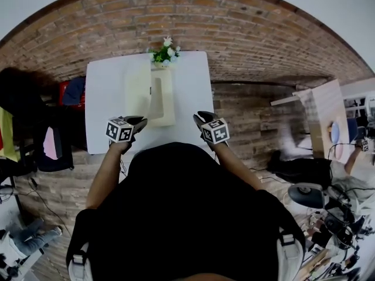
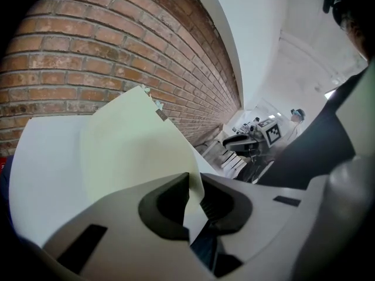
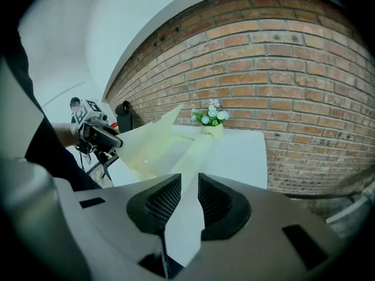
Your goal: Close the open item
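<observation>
Head view: card box (image 1: 161,101) lies open on the table (image 1: 105,98), long axis running away from me toward the flowers (image 1: 164,52). It sits ahead of and between left gripper (image 1: 138,122) and right gripper (image 1: 201,117), with the left one nearer its body. Left gripper view: jaws clamped on the edge of the left flap (image 2: 135,151), which rises ahead of them. Right gripper view: jaws pinched on the right flap (image 3: 186,215), box body ahead and to the left. My read: both flaps need swinging inward over the box's centre line.
</observation>
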{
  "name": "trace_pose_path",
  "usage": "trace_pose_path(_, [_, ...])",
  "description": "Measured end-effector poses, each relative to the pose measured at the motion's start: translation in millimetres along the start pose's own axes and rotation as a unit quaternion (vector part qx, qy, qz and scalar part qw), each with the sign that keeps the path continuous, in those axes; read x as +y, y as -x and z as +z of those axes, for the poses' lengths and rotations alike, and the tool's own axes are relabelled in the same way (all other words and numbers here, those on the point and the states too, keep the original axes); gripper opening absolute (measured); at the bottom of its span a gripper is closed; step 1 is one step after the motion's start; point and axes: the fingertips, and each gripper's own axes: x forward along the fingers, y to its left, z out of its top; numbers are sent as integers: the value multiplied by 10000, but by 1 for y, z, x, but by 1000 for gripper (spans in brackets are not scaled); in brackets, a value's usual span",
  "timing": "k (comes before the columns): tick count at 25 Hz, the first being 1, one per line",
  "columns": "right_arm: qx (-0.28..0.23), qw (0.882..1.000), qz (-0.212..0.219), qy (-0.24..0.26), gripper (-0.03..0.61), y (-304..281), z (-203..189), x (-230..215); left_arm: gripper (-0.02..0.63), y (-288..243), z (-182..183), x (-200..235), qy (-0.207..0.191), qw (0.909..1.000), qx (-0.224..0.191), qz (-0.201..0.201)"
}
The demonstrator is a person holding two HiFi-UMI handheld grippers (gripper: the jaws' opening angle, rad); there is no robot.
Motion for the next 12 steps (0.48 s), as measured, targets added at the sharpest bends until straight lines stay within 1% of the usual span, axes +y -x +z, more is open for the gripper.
trace_pose_path(8, [-20, 9999, -63, -109, 91, 1, -6, -5, 43, -26, -1, -2, -34, 9994, 266, -222])
trace_pose_path(12, [-36, 9999, -97, -124, 91, 3, -11, -9, 43, -44, -3, -8, -47, 9982, 433, -421])
